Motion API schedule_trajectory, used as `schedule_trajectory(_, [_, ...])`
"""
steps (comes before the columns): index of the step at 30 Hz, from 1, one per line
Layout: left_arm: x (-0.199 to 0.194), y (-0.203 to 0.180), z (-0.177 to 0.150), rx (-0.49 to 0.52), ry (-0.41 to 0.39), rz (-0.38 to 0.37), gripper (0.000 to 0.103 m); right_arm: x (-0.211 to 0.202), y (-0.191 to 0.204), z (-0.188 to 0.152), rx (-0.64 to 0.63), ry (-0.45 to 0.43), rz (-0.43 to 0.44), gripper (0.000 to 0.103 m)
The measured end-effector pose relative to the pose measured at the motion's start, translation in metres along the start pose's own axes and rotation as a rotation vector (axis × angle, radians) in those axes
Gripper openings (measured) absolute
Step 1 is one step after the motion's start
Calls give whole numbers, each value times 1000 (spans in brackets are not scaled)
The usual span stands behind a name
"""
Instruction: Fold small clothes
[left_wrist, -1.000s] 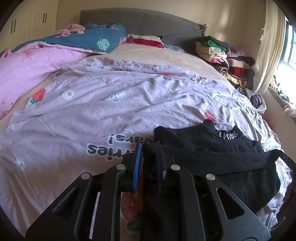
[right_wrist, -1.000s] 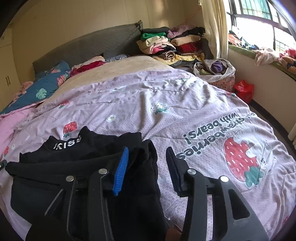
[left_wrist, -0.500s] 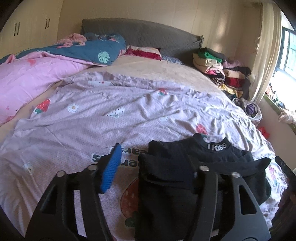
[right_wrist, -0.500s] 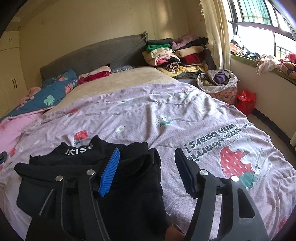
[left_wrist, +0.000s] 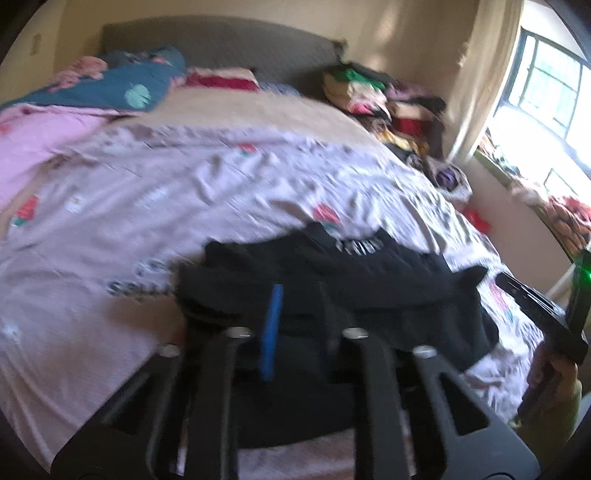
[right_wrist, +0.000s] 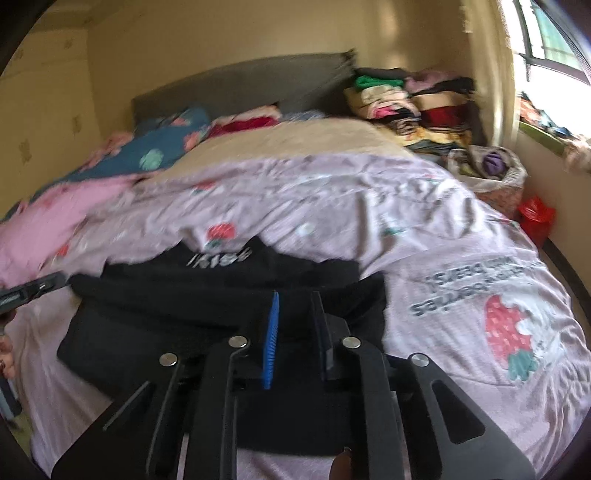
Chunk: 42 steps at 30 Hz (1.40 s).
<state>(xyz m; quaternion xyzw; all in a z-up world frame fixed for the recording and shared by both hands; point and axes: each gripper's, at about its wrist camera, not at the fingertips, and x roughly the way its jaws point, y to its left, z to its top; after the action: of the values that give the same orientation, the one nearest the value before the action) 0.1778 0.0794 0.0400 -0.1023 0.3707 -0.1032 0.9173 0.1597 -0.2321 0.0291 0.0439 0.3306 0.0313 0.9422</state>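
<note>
The black knit garment with a white-lettered collar (left_wrist: 332, 280) lies partly folded near the foot of the bed, on the lilac strawberry-print quilt (left_wrist: 184, 206), collar toward the headboard and its lower part nearest both cameras.

Left gripper (left_wrist: 295, 314): the fingers are pressed nearly together over the garment's near left edge. Blur prevents confirming whether black cloth is pinched between them.

Right gripper (right_wrist: 295, 317): the jaws are closing on the near right edge. Black cloth appears to sit between the fingers, and the narrow gap suggests a grip on a fold of it.

Step in hand, as judged: take both near corners and carry the lower part up toward the collar.

Procedure for a clean fold:
- Confirm that each gripper holds all layers of the edge, not the top layer alone.
- Exclude the quilt from either pinch; it lies directly beneath.
- Raise both grippers together, keeping the edge between them taut and level.
- Lay the edge parallel to the collar, then release both sides together.

Risk: knit cloth slips and sags; an uneven lift skews the fold.
</note>
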Motion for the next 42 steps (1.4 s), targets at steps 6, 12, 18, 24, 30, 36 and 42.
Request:
schedule_trajectory(6, [24, -27, -20, 75, 104, -50, 5, 24, 30, -18, -82, 131, 80, 15])
schedule_trajectory(12, [49, -32, -37, 117, 181, -19, 5, 51, 42, -35, -137, 223, -4, 15])
schedule_trajectory(18, [68, -26, -40, 157, 208, 43, 5, 73, 26, -36, -85, 235, -14, 14])
schedule_trajectory(24, [83, -18, -32, 191, 187, 82, 6, 94, 21, -21, -51, 234, -1, 14])
schedule_trajectory(30, [93, -12, -16, 200, 147, 110, 7, 105, 10, -6, -16, 212, 8, 14])
schedule_trajectory(36, [100, 5, -2, 153, 118, 126, 9, 108, -4, 8, 11, 176, -8, 14])
schedule_trajectory(42, [95, 11, 5, 120, 69, 126, 9, 107, -15, 21, 53, 121, -12, 14])
